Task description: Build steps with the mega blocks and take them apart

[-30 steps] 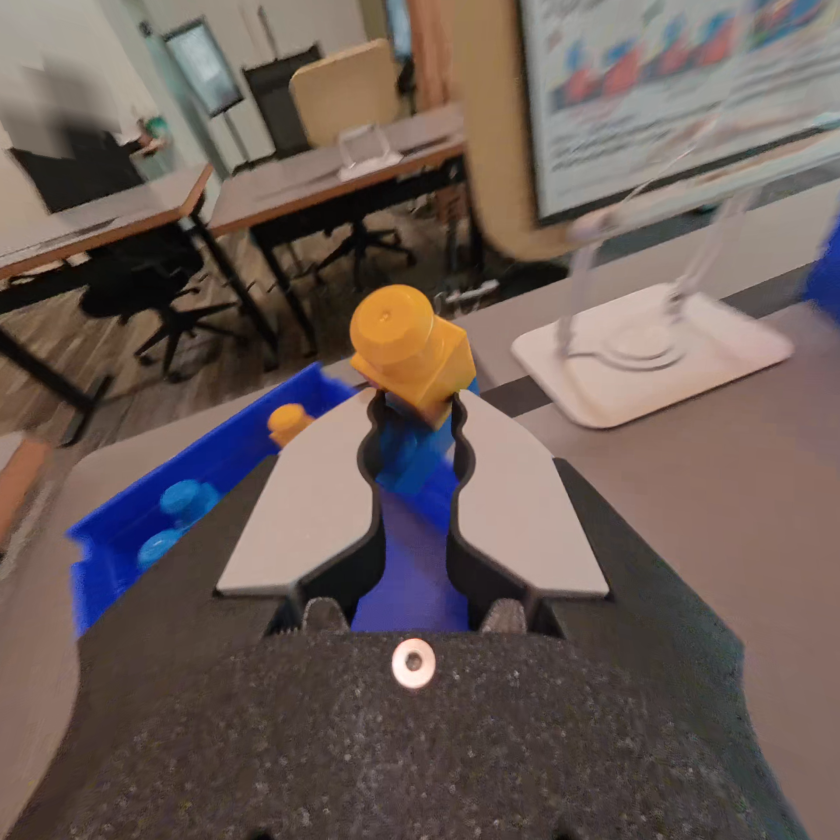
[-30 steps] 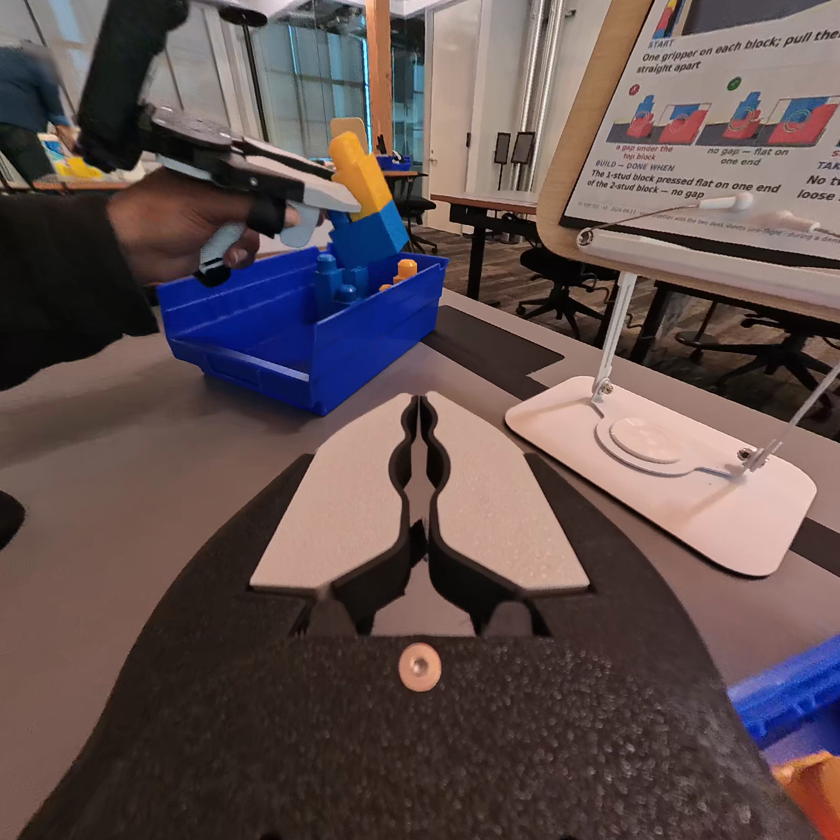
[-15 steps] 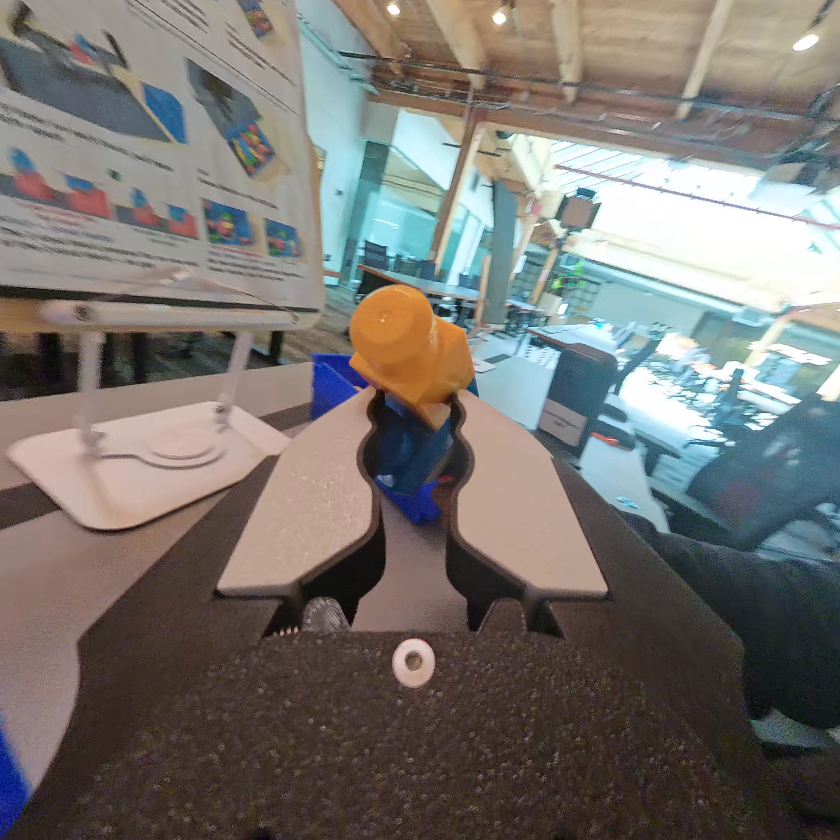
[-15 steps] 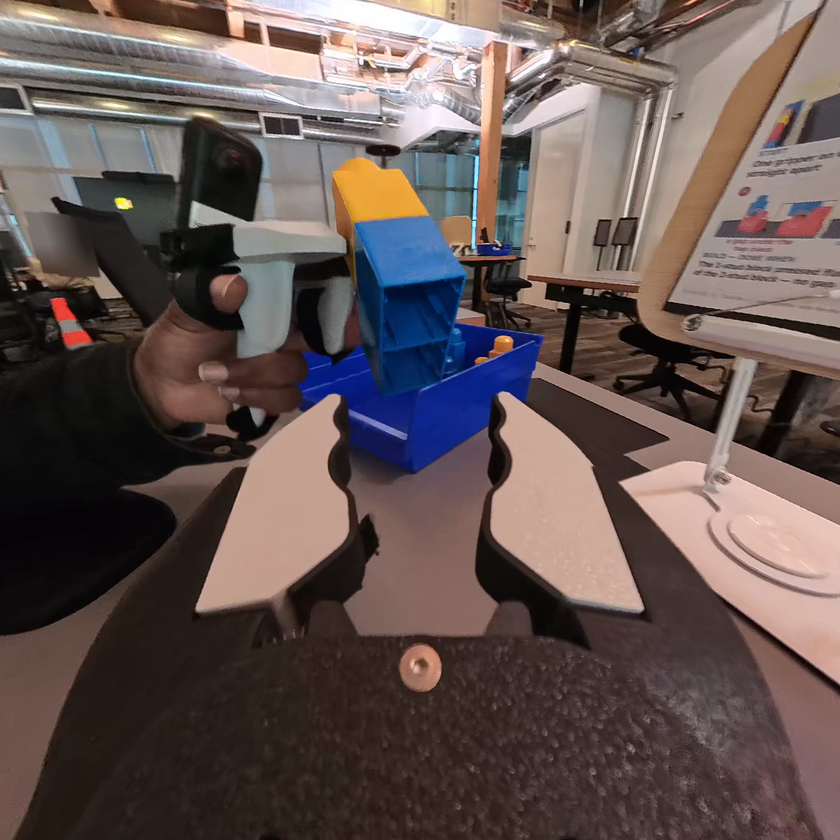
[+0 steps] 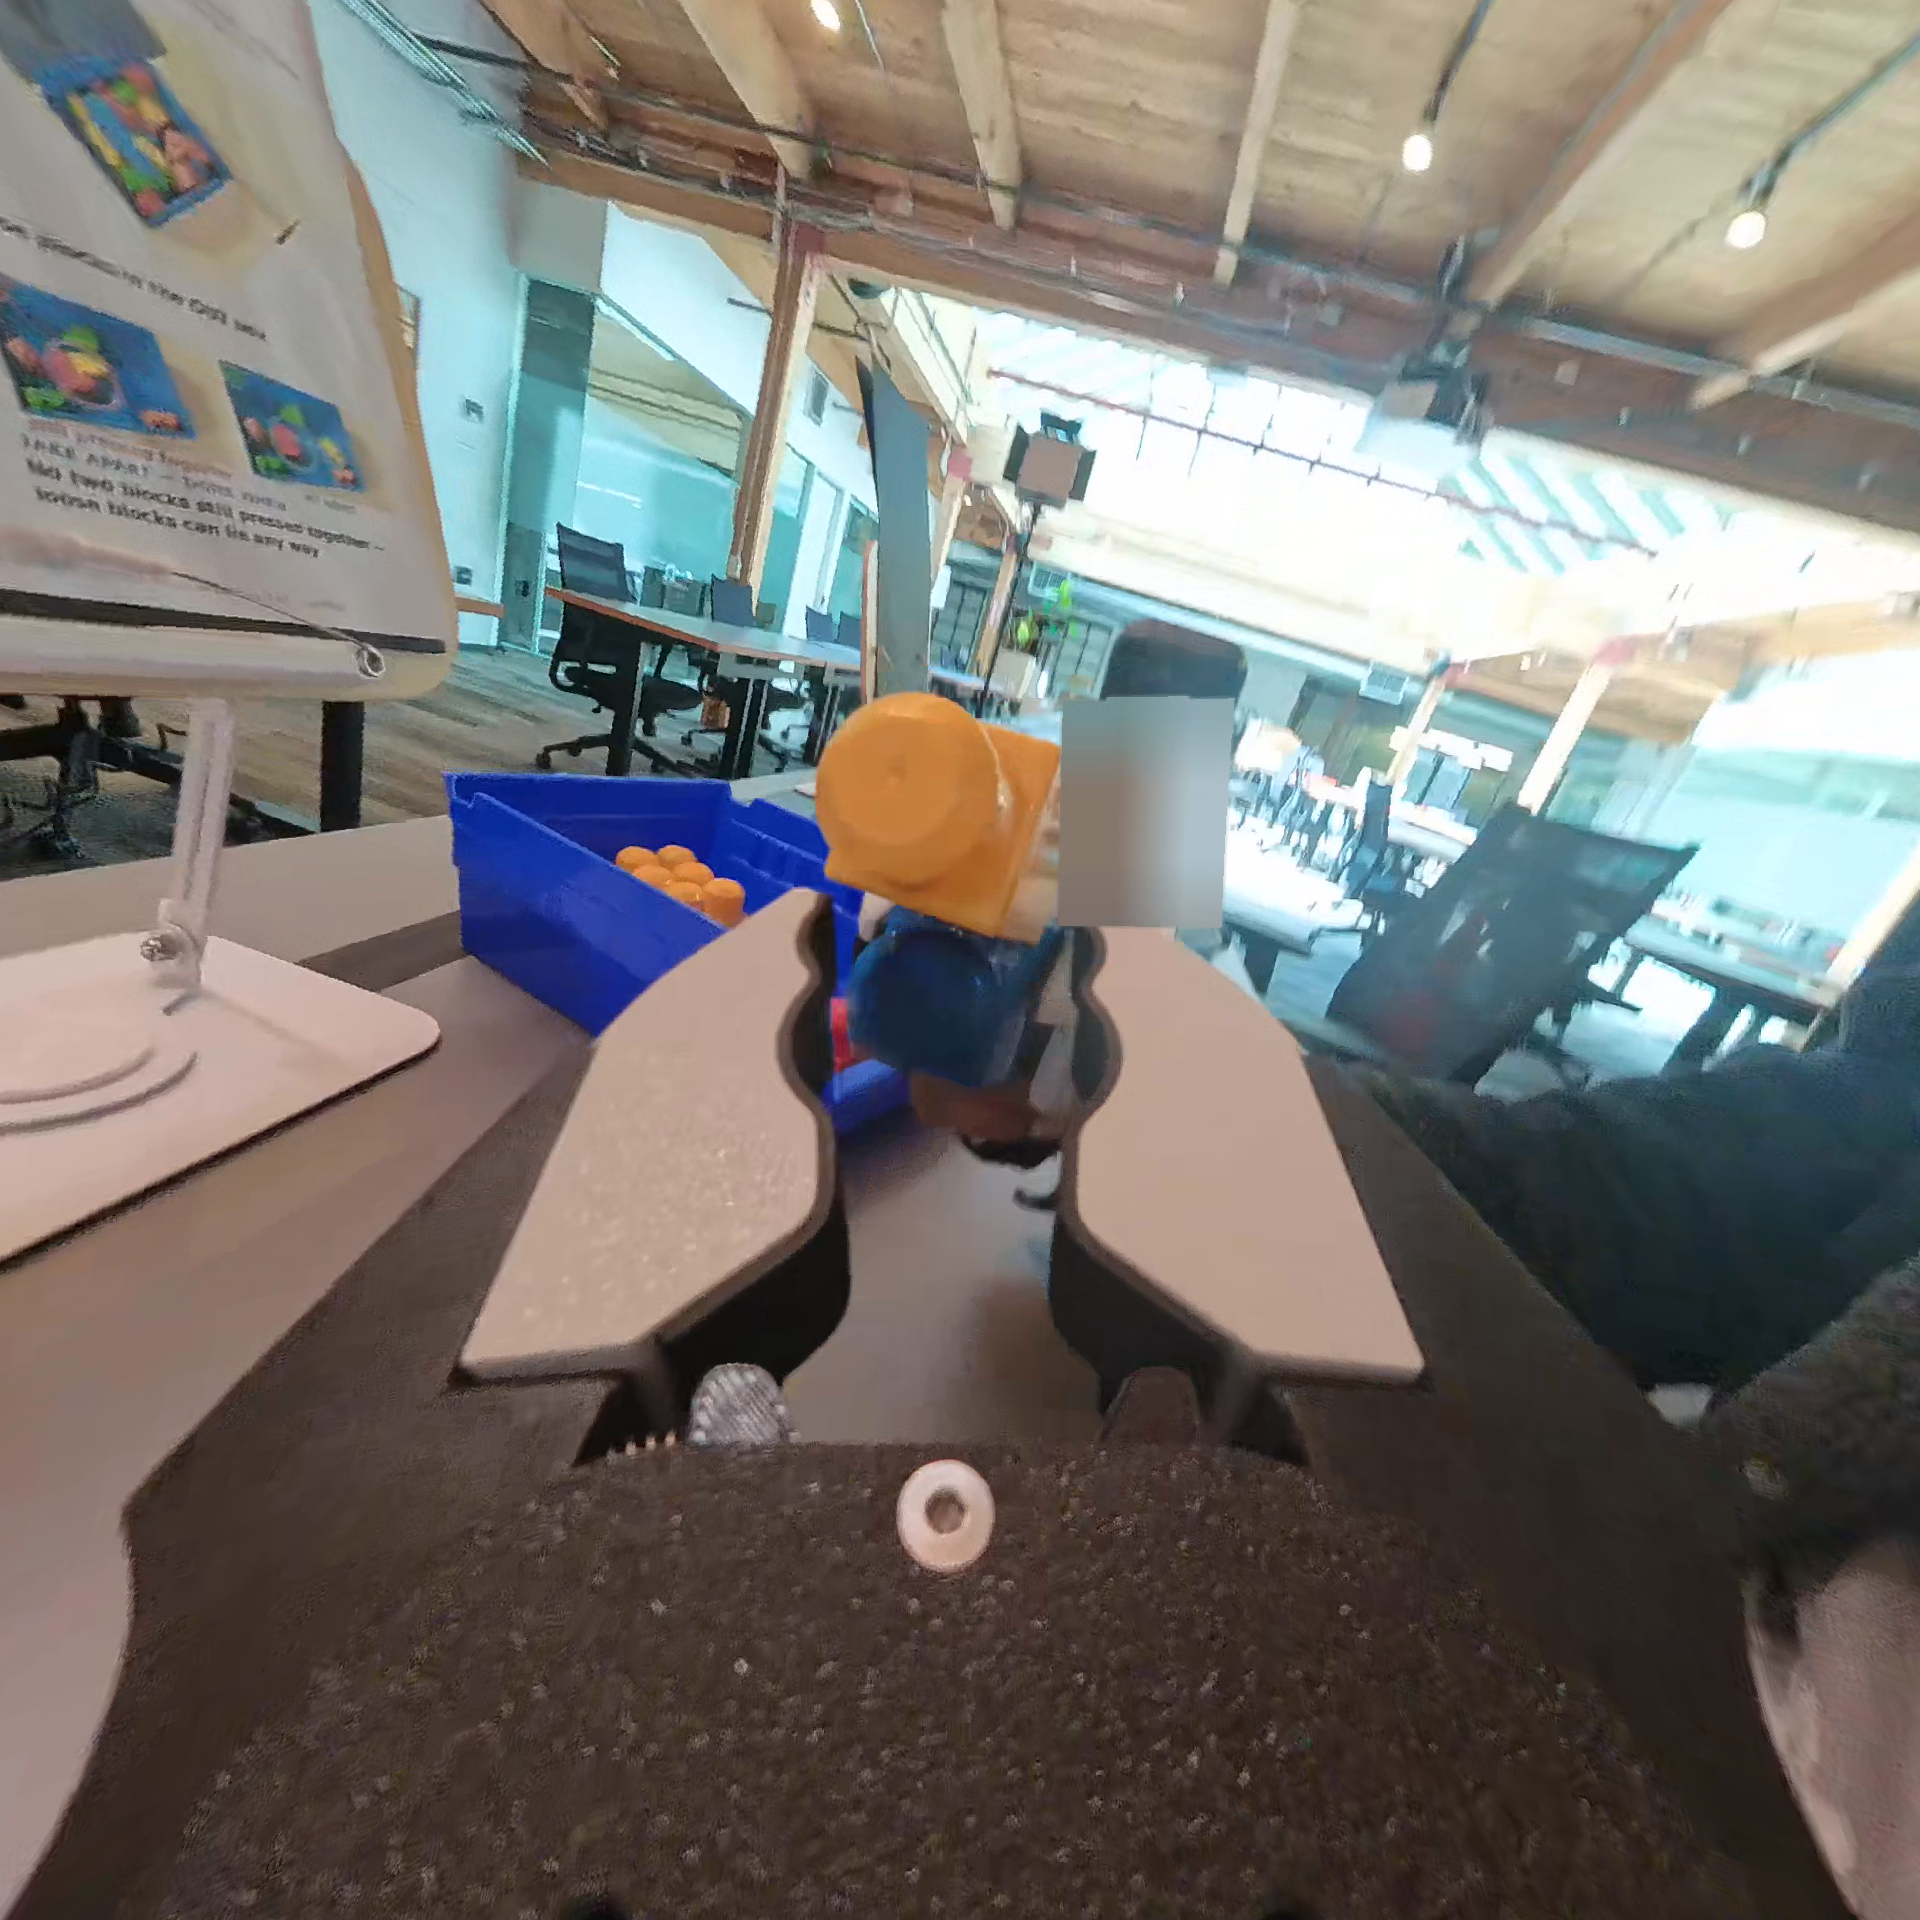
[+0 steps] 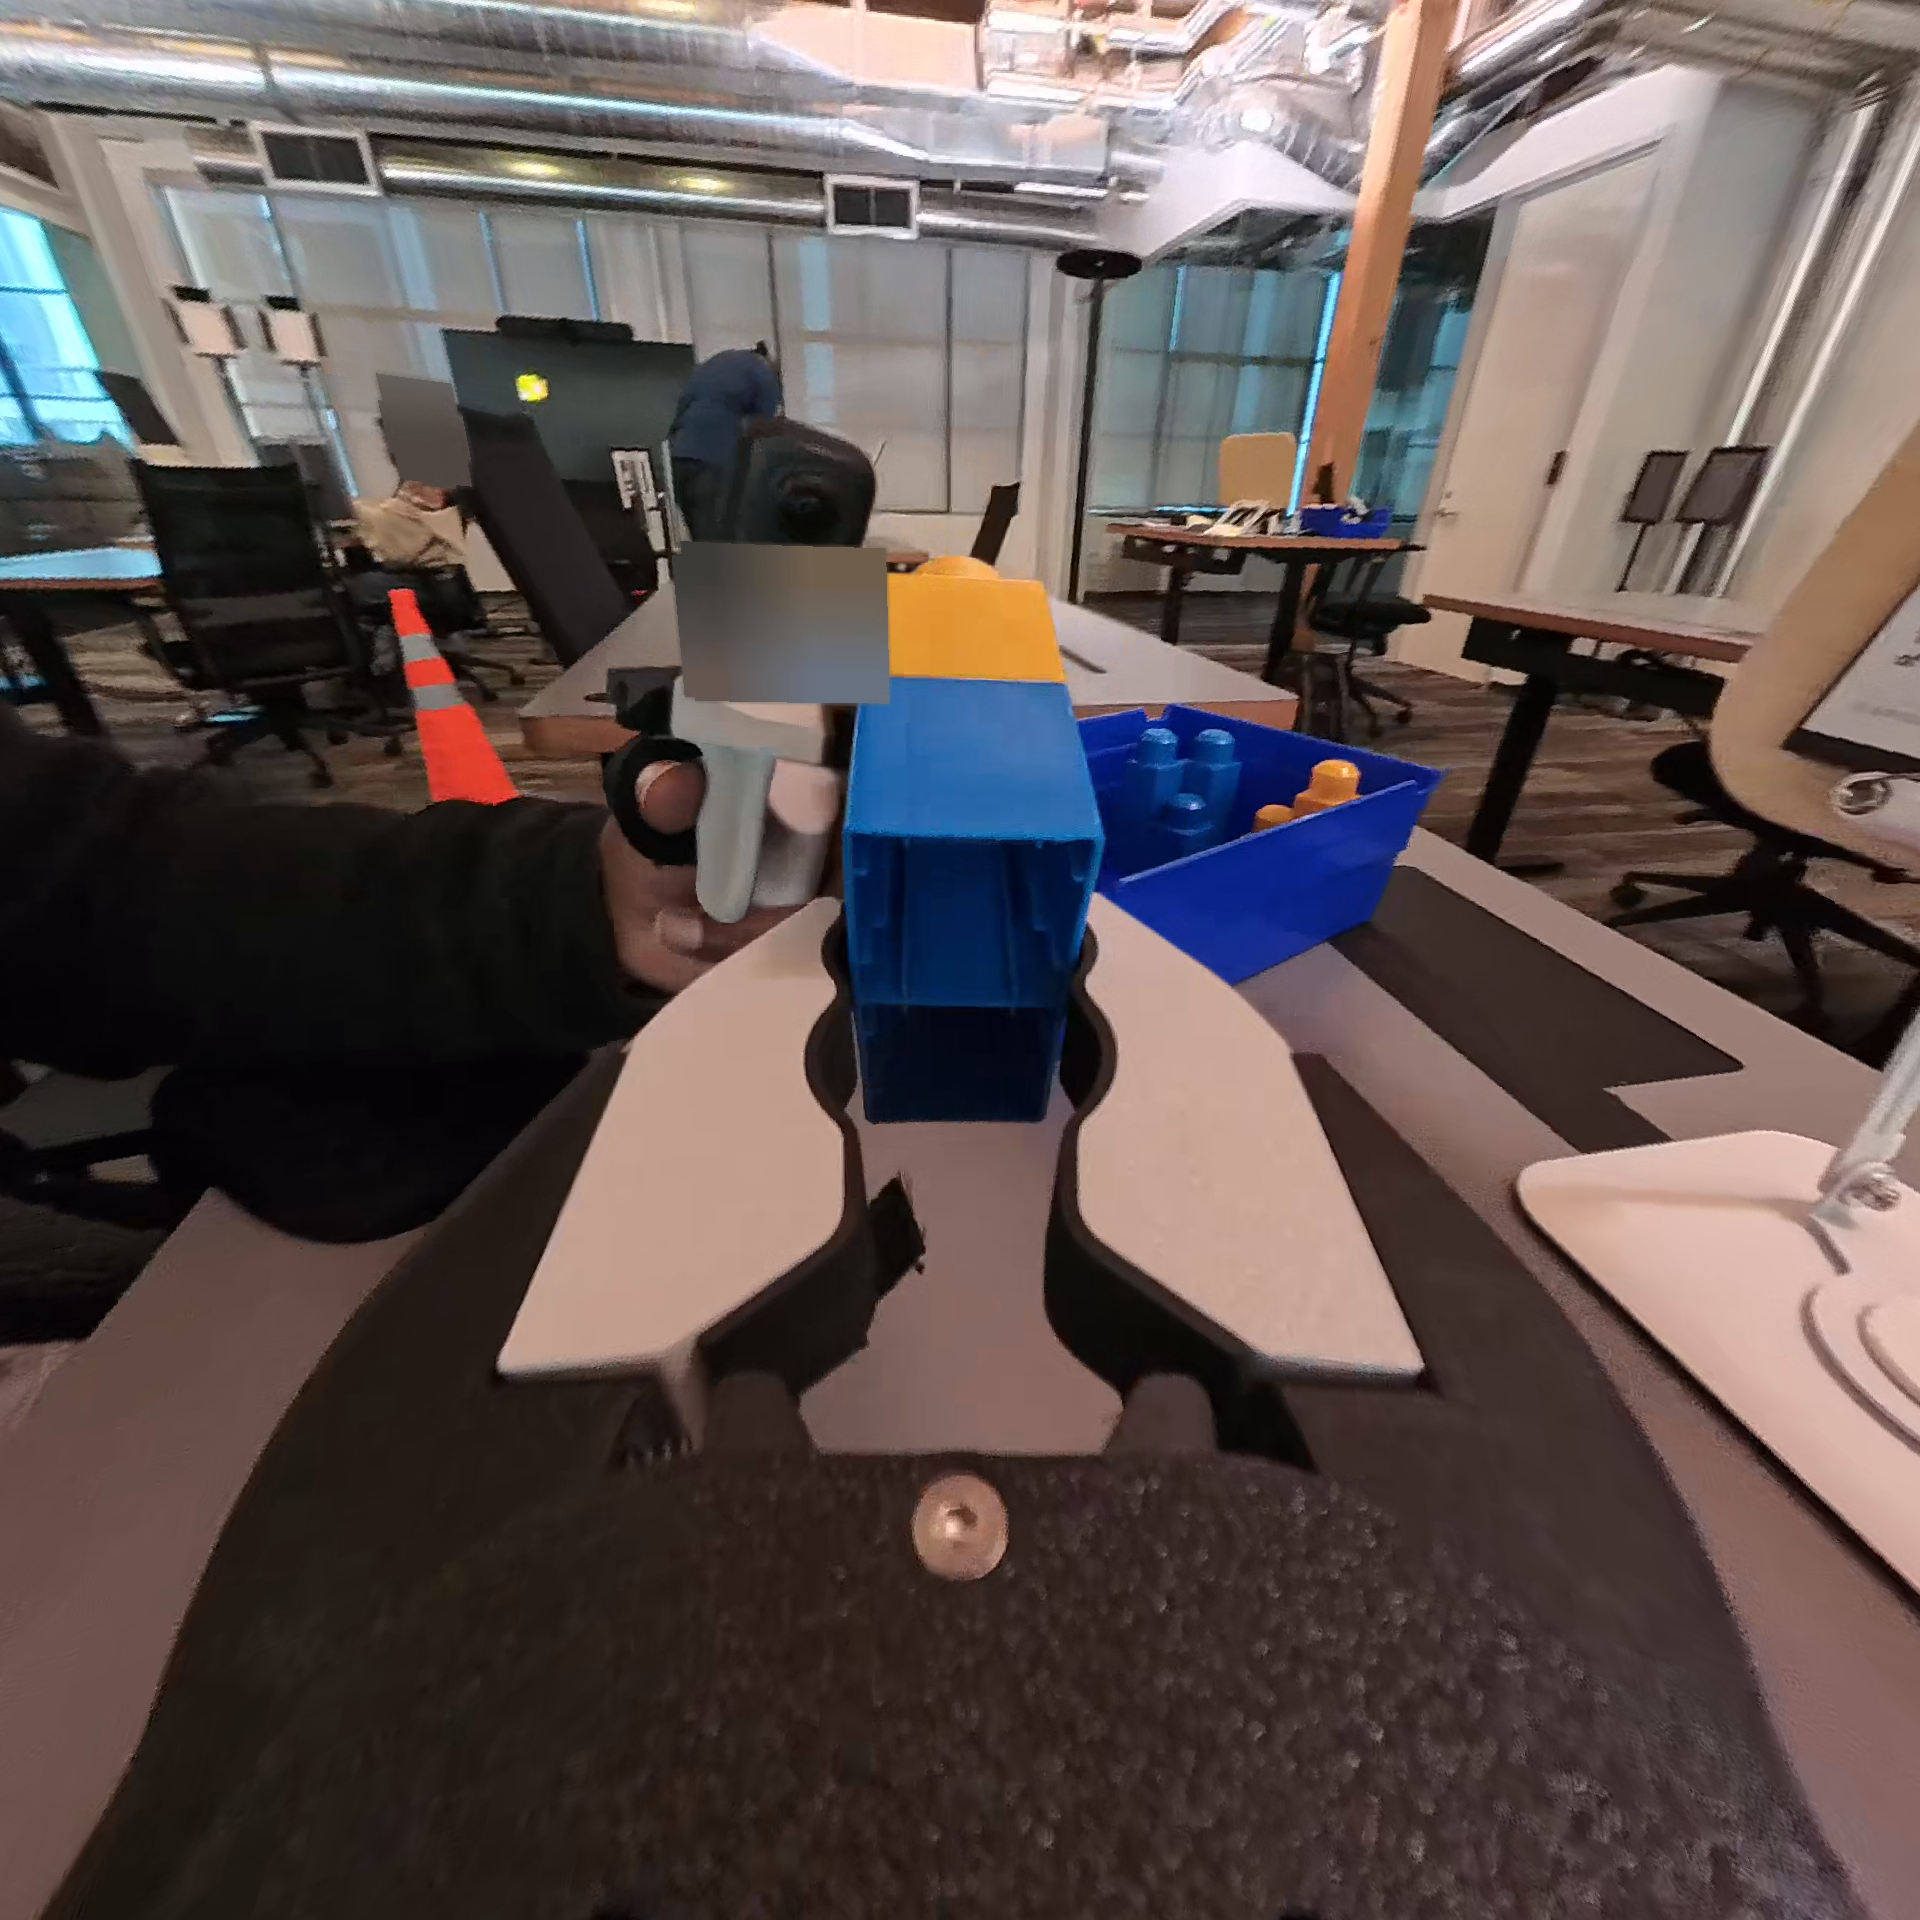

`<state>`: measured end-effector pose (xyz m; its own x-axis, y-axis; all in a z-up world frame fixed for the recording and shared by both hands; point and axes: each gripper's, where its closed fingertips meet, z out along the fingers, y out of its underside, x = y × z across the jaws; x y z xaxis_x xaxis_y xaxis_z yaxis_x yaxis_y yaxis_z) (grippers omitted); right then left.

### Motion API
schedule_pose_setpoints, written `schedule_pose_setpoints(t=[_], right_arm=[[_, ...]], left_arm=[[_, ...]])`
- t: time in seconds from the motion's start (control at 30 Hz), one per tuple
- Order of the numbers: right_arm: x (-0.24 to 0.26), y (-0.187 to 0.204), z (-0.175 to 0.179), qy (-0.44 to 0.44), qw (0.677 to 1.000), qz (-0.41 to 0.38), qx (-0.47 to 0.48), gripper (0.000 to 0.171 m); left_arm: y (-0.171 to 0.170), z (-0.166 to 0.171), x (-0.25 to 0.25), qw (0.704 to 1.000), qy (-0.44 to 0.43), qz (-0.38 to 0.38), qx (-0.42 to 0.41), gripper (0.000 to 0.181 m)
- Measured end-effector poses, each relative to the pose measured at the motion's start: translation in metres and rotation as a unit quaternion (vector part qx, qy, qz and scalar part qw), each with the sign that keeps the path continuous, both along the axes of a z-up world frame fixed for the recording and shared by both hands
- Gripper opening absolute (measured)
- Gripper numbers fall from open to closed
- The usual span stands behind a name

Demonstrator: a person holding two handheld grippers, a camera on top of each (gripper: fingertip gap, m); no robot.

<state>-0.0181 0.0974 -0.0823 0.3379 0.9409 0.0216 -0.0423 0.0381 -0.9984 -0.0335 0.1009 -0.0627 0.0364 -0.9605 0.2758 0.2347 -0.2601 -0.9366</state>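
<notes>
A stack of an orange block (image 5: 925, 810) on a blue block (image 5: 935, 1008) hangs in the air above the table. My right gripper (image 6: 961, 935) is shut on the blue block (image 6: 966, 810), with both pads pressed on its sides and its hollow underside facing me. The orange block (image 6: 971, 634) is at the far end. My left gripper (image 5: 951, 935) is open around the same stack from the opposite side, with a gap between its left pad and the blue block. The left gripper's handle (image 6: 727, 810) and the hand on it show left of the stack.
A blue bin (image 6: 1268, 904) with loose blue blocks (image 6: 1184, 779) and orange blocks (image 6: 1320, 790) stands on the grey table; it also shows in the left wrist view (image 5: 561, 894). A white stand base (image 6: 1683, 1247) with an instruction board (image 5: 156, 364) is beside it. A black sleeve (image 6: 260, 935) lies at the left. The tips of both grippers are at nearly the same place.
My right gripper opened, moved up to the stack and closed on the blue block. My left gripper, which held the blue block, widened its jaws and let go of it.
</notes>
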Motion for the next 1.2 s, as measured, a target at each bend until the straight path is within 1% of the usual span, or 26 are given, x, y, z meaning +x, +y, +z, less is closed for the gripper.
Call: schedule_pose_setpoints(t=[0.07, 0.13, 0.2, 0.27, 0.3, 0.33, 0.37, 0.4, 0.5, 0.57, 0.7, 0.8, 0.87, 0.93, 1.0, 1.03, 1.13, 1.2], right_arm=[[0.003, -0.006, -0.001, -0.014, 1.0, 0.021, -0.006, 0.036], [0.005, -0.011, -0.005, -0.033, 0.999, 0.039, -0.013, 0.036], [0.006, -0.017, -0.013, -0.058, 0.996, 0.061, -0.023, 0.036], [0.004, -0.021, -0.021, -0.076, 0.993, 0.08, -0.036, 0.036], [0.001, -0.024, -0.026, -0.083, 0.992, 0.091, -0.042, 0.036], [-0.002, -0.026, -0.03, -0.09, 0.99, 0.099, -0.047, 0.036], [-0.004, -0.027, -0.035, -0.099, 0.988, 0.105, -0.052, 0.036], [-0.004, -0.027, -0.037, -0.103, 0.987, 0.108, -0.055, 0.037], [0.001, -0.029, -0.031, -0.085, 0.988, 0.12, -0.057, 0.036], [0.005, -0.031, -0.028, -0.09, 0.987, 0.122, -0.054, 0.036], [0.036, -0.02, -0.017, -0.063, 0.992, 0.089, -0.055, 0.036], [0.054, -0.013, -0.002, -0.029, 0.997, 0.061, -0.044, 0.036], [0.06, -0.009, 0.002, -0.017, 0.998, 0.047, -0.04, 0.036], [0.063, -0.005, 0.003, -0.01, 0.998, 0.036, -0.04, 0.036], [0.063, -0.004, 0.003, -0.009, 0.998, 0.035, -0.042, 0.036], [0.063, -0.003, 0.001, -0.011, 0.998, 0.034, -0.043, 0.036], [0.059, -0.003, -0.002, -0.018, 0.998, 0.035, -0.045, 0.036], [0.058, -0.003, -0.004, -0.022, 0.998, 0.035, -0.046, 0.036]], left_arm=[[-0.003, -0.002, -0.001, 0.999, 0.025, -0.005, 0.031, 0.056], [-0.008, -0.002, -0.004, 0.997, 0.041, -0.01, 0.063, 0.065], [-0.011, -0.003, -0.005, 0.994, 0.064, -0.007, 0.093, 0.07], [-0.014, -0.006, -0.004, 0.991, 0.081, -0.009, 0.11, 0.071], [-0.015, -0.01, -0.002, 0.989, 0.091, -0.013, 0.115, 0.068], [-0.019, -0.015, 0.0, 0.987, 0.105, -0.02, 0.123, 0.059], [-0.024, -0.021, 0.002, 0.983, 0.12, -0.031, 0.134, 0.038], [-0.025, -0.023, 0.003, 0.982, 0.122, -0.031, 0.141, 0.038], [-0.027, -0.028, 0.002, 0.978, 0.151, -0.046, 0.135, 0.037], [-0.029, -0.03, 0.001, 0.976, 0.156, -0.055, 0.14, 0.037], [-0.022, -0.015, -0.018, 0.983, 0.122, -0.049, 0.128, 0.037], [-0.013, -0.015, -0.028, 0.982, 0.133, -0.027, 0.133, 0.037], [-0.011, -0.027, -0.028, 0.975, 0.175, -0.023, 0.137, 0.037], [-0.009, -0.051, -0.027, 0.952, 0.264, -0.021, 0.155, 0.037], [-0.01, -0.074, -0.027, 0.919, 0.355, -0.02, 0.172, 0.037], [-0.014, -0.085, -0.028, 0.901, 0.398, -0.033, 0.172, 0.037], [-0.021, -0.117, -0.035, 0.835, 0.516, -0.048, 0.183, 0.037], [-0.028, -0.136, -0.042, 0.792, 0.579, -0.067, 0.182, 0.037]])
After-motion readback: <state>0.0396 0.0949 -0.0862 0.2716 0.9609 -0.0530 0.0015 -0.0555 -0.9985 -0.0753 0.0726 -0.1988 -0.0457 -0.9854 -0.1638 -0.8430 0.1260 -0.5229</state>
